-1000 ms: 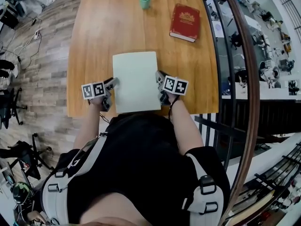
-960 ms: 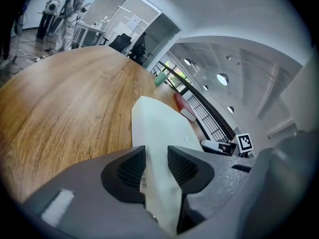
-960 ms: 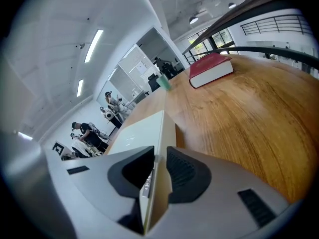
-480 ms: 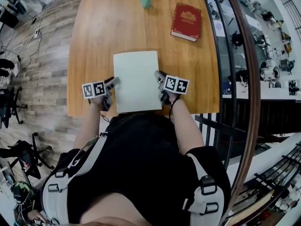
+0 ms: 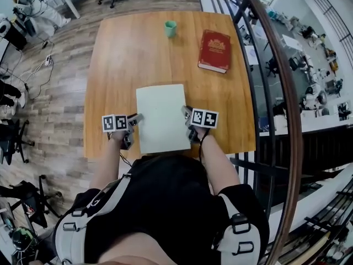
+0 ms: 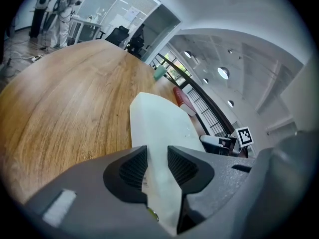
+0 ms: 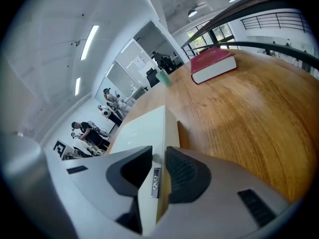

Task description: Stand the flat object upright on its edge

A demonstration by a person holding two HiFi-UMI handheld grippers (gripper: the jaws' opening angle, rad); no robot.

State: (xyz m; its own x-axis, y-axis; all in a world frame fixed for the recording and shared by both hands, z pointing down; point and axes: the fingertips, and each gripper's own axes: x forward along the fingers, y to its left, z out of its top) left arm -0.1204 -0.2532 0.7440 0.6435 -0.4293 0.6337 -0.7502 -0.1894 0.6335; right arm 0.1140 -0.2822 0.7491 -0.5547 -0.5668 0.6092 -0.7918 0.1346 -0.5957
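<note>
The flat object is a thin pale green-white board lying lengthwise on the wooden table, close to the near edge. My left gripper is shut on its left side edge near the near corner; in the left gripper view the board runs out between the jaws of this gripper. My right gripper is shut on the opposite side edge. In the right gripper view the board sits pinched in that gripper, its thin side facing up. The board looks level or nearly so.
A red hardcover book lies at the far right of the table, also seen as the red book. A small green cup stands at the far middle. A curved railing runs past the table's right side.
The head camera has shifted, so the whole table sits lower in the picture. Both grippers keep their hold on the board's two sides, and it stays at the same spot on the table.
</note>
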